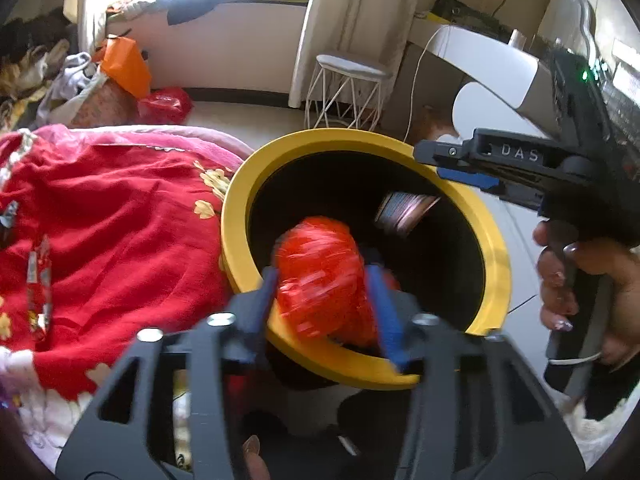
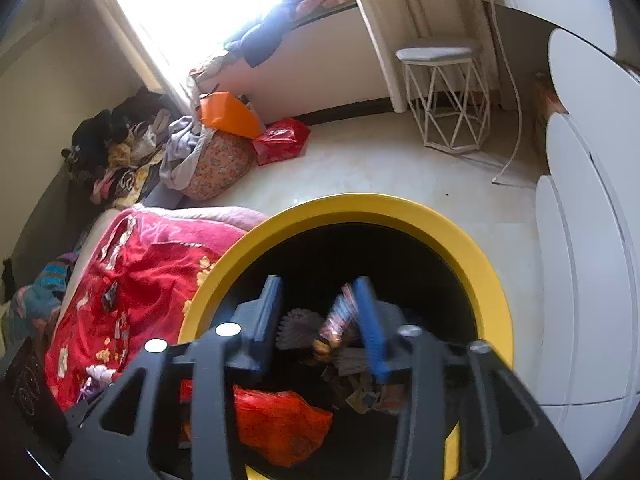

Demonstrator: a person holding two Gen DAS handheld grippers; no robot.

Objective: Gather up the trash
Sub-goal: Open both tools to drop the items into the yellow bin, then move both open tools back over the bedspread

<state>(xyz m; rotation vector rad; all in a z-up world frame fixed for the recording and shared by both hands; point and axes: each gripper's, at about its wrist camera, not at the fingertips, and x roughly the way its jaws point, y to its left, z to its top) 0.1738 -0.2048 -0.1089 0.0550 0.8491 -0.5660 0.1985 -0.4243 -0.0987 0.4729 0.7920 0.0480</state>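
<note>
2 grippers hovering over 1 yellow-rimmed bin with a black interior, standing on a pale floor just beside a bed draped in a red blanket. Farther back: a white wire-frame stool, an orange bag on a heap of clothes, a red plastic bag on the floor, white rounded furniture lying to the right.

Left gripper clamping a crumpled red plastic bag between its blue fingers — bag bulging out above and below the pads, blurred, hanging right over the bin's mouth near the rim closest to the camera. Showing again in the right wrist view as a red wad low in the frame, partly hidden behind that gripper's black frame.

Right gripper standing open, its 2 blue fingers well apart, gripping nothing, poised above the bin's opening. Below it, inside the bin — a litter of wrappers and paper scraps at the bottom. Seen from the left wrist, the right gripper reaching across the far rim, gripped by a hand with painted nails.
</note>
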